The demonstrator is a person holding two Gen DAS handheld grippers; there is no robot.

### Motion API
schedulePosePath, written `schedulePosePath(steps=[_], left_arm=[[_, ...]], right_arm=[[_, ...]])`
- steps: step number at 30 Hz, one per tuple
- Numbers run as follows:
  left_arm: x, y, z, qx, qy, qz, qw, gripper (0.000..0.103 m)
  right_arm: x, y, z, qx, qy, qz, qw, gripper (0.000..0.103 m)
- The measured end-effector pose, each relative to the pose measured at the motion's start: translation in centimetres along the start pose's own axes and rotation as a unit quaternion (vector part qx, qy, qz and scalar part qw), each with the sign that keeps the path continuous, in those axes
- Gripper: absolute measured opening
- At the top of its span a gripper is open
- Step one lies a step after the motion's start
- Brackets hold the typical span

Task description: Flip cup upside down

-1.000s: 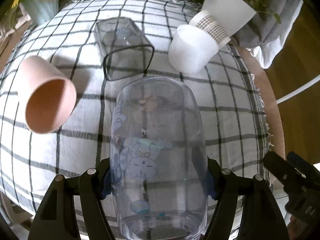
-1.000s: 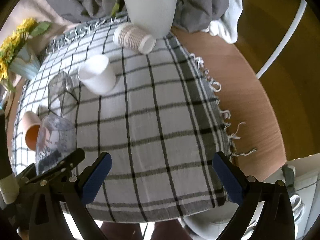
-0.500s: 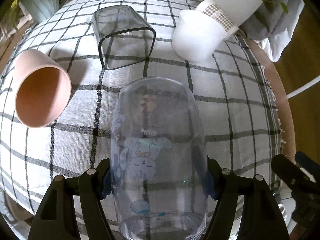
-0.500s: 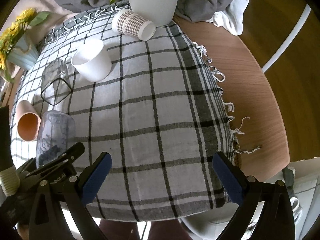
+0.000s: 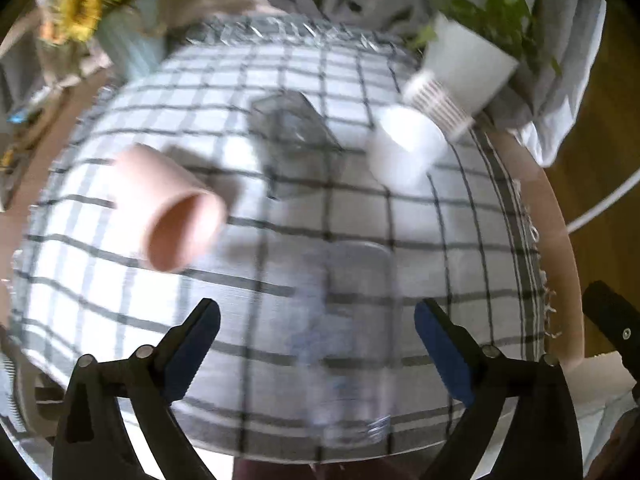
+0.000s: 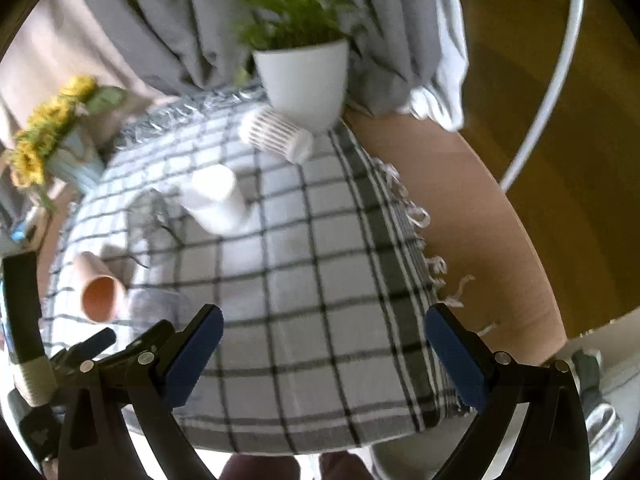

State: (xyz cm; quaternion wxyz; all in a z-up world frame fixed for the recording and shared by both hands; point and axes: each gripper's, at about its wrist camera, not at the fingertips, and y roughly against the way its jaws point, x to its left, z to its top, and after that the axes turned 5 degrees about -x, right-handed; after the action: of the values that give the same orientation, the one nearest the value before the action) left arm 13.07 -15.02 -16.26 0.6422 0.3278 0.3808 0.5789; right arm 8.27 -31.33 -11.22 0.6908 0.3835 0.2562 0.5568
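Note:
A clear plastic cup with a blue cartoon print [image 5: 352, 340] stands on the checked cloth with its closed base up, blurred by motion. My left gripper [image 5: 316, 344] is open, its blue pads wide on both sides of the cup and not touching it. The cup shows faintly in the right wrist view [image 6: 154, 304] beside the left gripper's fingers [image 6: 132, 344]. My right gripper [image 6: 324, 352] is open and empty over the cloth's near right part.
A pink cup [image 5: 172, 216], a clear square glass [image 5: 292, 144], a white cup [image 5: 404, 148] and a patterned paper cup [image 5: 436, 100] lie on their sides. A white plant pot [image 6: 304, 80] and a sunflower vase [image 6: 64, 152] stand at the back. The table edge [image 6: 472, 220] runs on the right.
My left gripper has opened and let go of the clear cup, which now stands base up on the cloth. The left gripper has pulled back and up. The right gripper stays open.

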Motion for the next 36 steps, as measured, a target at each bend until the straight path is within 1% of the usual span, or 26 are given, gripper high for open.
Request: schedulePosePath(steps=[1, 3, 5, 9, 12, 14, 20, 24, 26, 27, 29, 31, 34, 36], left_arm=[[0.6, 0.6, 0.1, -0.007, 0.000, 0.012, 0.9999, 0.101], [2.1, 1.4, 0.2, -0.012, 0.006, 0.031, 0.9994, 0.102], [3.5, 1.8, 0.2, -0.007, 0.015, 0.041, 0.9990, 0.102], [5.6, 2.1, -0.1, -0.001, 0.020, 0.067, 0.9975, 0.102], [7.1, 2.1, -0.8, 0.005, 0.016, 0.085, 0.9962, 0.102], [8.1, 1.7, -1.1, 0.011, 0.013, 0.094, 0.9955, 0.102], [10.5, 0.2, -1.1, 0.030, 0.026, 0.096, 0.9946, 0.102], [11.1, -0.9, -0.7, 0.038, 0.021, 0.100, 0.9940, 0.102], [11.3, -1.4, -0.5, 0.042, 0.018, 0.098, 0.9941, 0.102], [11.4, -1.6, -0.5, 0.043, 0.018, 0.098, 0.9941, 0.102], [11.7, -1.8, -0.2, 0.045, 0.021, 0.091, 0.9946, 0.102], [11.9, -2.1, 0.0, 0.047, 0.024, 0.087, 0.9948, 0.102], [12.1, -2.2, 0.3, 0.047, 0.022, 0.085, 0.9950, 0.102], [12.2, -2.2, 0.4, 0.046, 0.021, 0.085, 0.9951, 0.102]], right_arm=[[0.6, 0.2, 0.2, 0.003, 0.005, 0.015, 1.000, 0.102], [1.6, 0.0, 0.5, 0.009, 0.011, 0.030, 0.999, 0.102], [2.6, -0.5, 0.5, 0.019, 0.018, 0.047, 0.999, 0.102], [5.1, -2.1, 0.2, 0.054, 0.024, 0.087, 0.994, 0.102], [7.2, -3.6, -0.4, 0.080, 0.039, 0.106, 0.990, 0.102], [8.5, -4.6, -0.6, 0.094, 0.047, 0.111, 0.988, 0.102], [12.0, -8.7, -1.1, 0.155, 0.071, 0.123, 0.978, 0.101], [13.2, -11.0, -1.0, 0.190, 0.077, 0.126, 0.971, 0.098], [13.4, -11.8, -1.0, 0.204, 0.075, 0.115, 0.969, 0.095], [13.6, -12.2, -1.0, 0.210, 0.074, 0.116, 0.968, 0.095], [13.8, -13.3, -1.1, 0.239, 0.069, 0.119, 0.961, 0.095], [13.8, -13.9, -1.2, 0.251, 0.062, 0.122, 0.958, 0.092], [14.2, -15.0, -1.8, 0.279, 0.058, 0.122, 0.951, 0.081], [14.1, -15.3, -2.0, 0.292, 0.046, 0.135, 0.946, 0.073]])
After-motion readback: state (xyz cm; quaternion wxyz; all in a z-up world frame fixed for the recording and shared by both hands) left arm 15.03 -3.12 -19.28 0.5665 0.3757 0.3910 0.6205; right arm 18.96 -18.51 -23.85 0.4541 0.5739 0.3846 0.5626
